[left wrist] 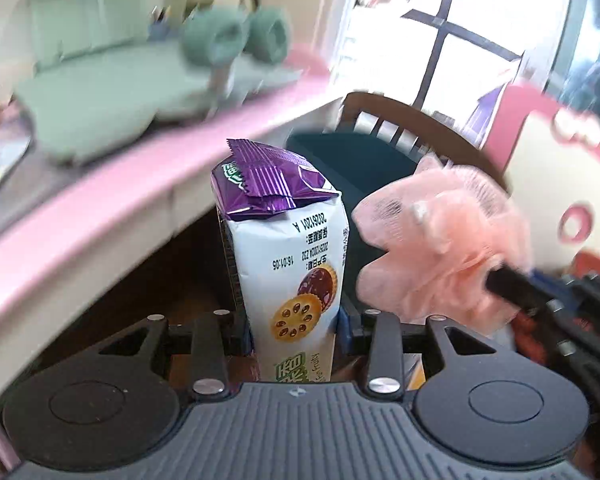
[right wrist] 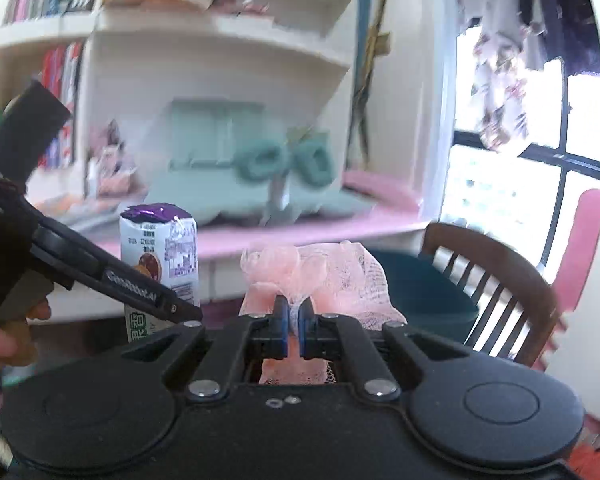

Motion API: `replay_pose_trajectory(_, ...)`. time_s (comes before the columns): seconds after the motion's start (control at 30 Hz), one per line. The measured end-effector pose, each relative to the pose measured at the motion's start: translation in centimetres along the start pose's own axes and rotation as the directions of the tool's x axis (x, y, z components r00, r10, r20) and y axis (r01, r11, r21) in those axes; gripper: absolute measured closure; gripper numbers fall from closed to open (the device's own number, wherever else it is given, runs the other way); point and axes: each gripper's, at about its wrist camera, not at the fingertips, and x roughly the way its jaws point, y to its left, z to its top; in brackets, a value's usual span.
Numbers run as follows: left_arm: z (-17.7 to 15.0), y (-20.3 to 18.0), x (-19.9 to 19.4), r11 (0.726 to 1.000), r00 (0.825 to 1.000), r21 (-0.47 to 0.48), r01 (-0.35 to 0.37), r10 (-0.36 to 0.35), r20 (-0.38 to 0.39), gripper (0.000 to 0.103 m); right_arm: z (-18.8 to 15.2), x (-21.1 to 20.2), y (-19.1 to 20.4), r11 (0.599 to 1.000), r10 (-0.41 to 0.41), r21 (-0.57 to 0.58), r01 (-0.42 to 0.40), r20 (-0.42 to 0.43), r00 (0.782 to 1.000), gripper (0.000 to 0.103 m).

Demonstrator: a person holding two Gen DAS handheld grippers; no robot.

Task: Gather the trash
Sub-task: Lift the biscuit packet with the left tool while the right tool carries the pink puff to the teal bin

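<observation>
The left tongs (left wrist: pixel 296 332) are clamped on a biscuit packet (left wrist: pixel 290 256), held upright in the air in front of a pink-edged worktop (left wrist: pixel 112 208). The packet is white with a crimped purple foil top, printed date codes that read upside down, and pictures of round jam-filled biscuits low on its face; its bottom end is cut off behind the tool body. From the right wrist view the same packet (right wrist: pixel 160 256) stands to the left, partly covered by the black arm of the left tool. The right tongs (right wrist: pixel 294 314) are pressed together on a wad of pink mesh netting (right wrist: pixel 320 276), which bunches up above the blue pads (right wrist: pixel 283 316) and also hangs below them. In the left wrist view the netting (left wrist: pixel 440 248) floats just right of the packet, its edges smeared by motion blur. Behind, a dark wooden chair (right wrist: pixel 488 276) with a dark seat stands by a bright window. Green shapes on the worktop and the shelf contents above are too blurred to identify.
</observation>
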Motion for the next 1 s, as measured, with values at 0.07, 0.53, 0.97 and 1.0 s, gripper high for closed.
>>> replay_pose_trajectory(0.07, 2.4, -1.4, -0.5, 1.000, 0.999, 0.016, 0.009, -0.010, 0.035, 0.066, 1.4, 0.6, -1.1, 1.000, -0.028, 0.007, 0.028, 0.013, 1.000, 0.099)
replay_pose_trajectory(0.53, 13.4, -7.0, 7.6, 0.999, 0.991, 0.027, 0.033, -0.036, 0.126, 0.066, 4.2, 9.7, -8.3, 0.981, -0.183, 0.063, 0.182, 0.006, 0.983, 0.099)
replay_pose_trajectory(0.97, 12.2, -7.7, 20.5, 0.995, 0.997, 0.095, -0.010, 0.017, -0.075, 0.066, -0.5, 18.0, -11.4, 0.987, -0.118, 0.083, 0.138, -0.210, 0.970, 0.099)
replay_pose_trajectory(1.0, 12.0, -7.8, 21.4, 0.994, 0.995, 0.106, -0.017, 0.028, -0.099, 0.066, -0.8, 18.3, -11.3, 0.988, -0.113, 0.074, 0.133, -0.231, 0.967, 0.099)
